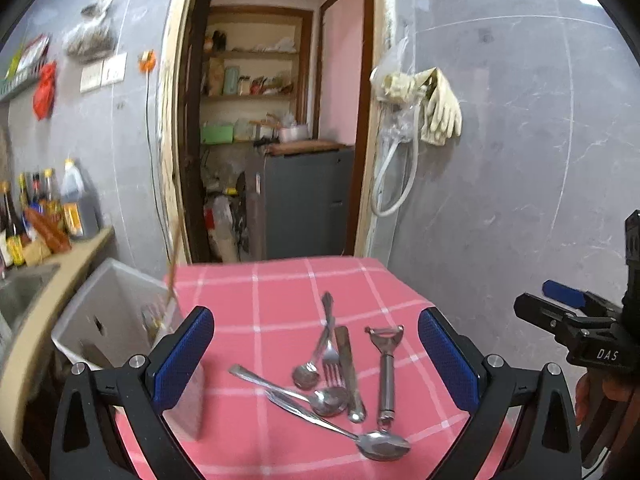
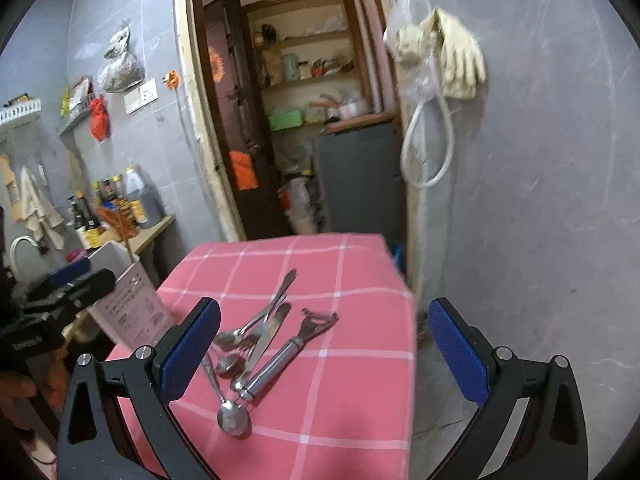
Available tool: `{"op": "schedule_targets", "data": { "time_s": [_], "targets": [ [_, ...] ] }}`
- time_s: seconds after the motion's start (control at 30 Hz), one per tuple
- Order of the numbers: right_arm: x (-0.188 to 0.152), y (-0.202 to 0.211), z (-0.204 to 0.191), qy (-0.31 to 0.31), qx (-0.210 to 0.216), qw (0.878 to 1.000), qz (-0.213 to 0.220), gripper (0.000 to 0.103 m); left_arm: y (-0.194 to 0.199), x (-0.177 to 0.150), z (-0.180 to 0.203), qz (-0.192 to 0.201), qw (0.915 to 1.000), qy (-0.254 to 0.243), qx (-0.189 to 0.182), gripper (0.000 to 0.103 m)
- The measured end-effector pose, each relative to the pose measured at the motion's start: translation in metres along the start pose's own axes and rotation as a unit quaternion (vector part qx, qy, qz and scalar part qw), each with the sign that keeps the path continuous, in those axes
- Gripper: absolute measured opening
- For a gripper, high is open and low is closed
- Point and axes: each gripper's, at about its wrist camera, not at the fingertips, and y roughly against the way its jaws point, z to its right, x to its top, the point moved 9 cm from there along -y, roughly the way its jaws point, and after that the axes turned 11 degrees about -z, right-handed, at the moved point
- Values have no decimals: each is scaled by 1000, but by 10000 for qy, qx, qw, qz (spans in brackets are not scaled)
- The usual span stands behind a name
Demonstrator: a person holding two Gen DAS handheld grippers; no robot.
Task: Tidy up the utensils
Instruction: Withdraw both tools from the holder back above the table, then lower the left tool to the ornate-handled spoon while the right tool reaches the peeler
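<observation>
My left claw is wide open and holds nothing. My right claw is wide open too, and empty. Both hang over a small table with a pink checked cloth, and their blue pads stand far apart with the metal things between them in my view.

The utensils lie in one loose pile on the cloth, near my end of the table. I see a fork, a butter knife, a peeler with a round metal handle, and spoons. One long spoon lies closest to me, with its bowl next to the end of the peeler. Some handles cross over each other, so they touch.

The cloth hangs over the table edges. The far end of the table is bare pink cloth. From the right claw's view, the right edge of the table sits near the grey wall, and grey floor shows beside it. At the left edge stands a white box, close to the table. Next to it is a counter with dark bottles and a sink.

Behind the table is an open doorway with shelves full of things. A pair of pale gloves and a white hose hang on the wall to its right.
</observation>
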Motion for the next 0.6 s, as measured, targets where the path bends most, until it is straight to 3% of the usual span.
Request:
{"op": "schedule_targets", "data": {
  "time_s": [0.13,0.3,0.43,0.6],
  "targets": [
    [-11,-29,8,-16,403,9983,-432,100,-22,-24,9,-422,9989,194,-52,103],
    [-29,-77,8,57,806,9908,-1089,81,-54,-56,10,-1145,9918,517,-215,102],
    [-45,-118,-1,128,956,9825,-1595,63,-83,-82,0,-1690,9801,973,-367,87],
    [-56,-160,-13,174,1040,9723,-2087,52,-115,-104,-18,-2279,9622,1488,-135,81]
  ]
}}
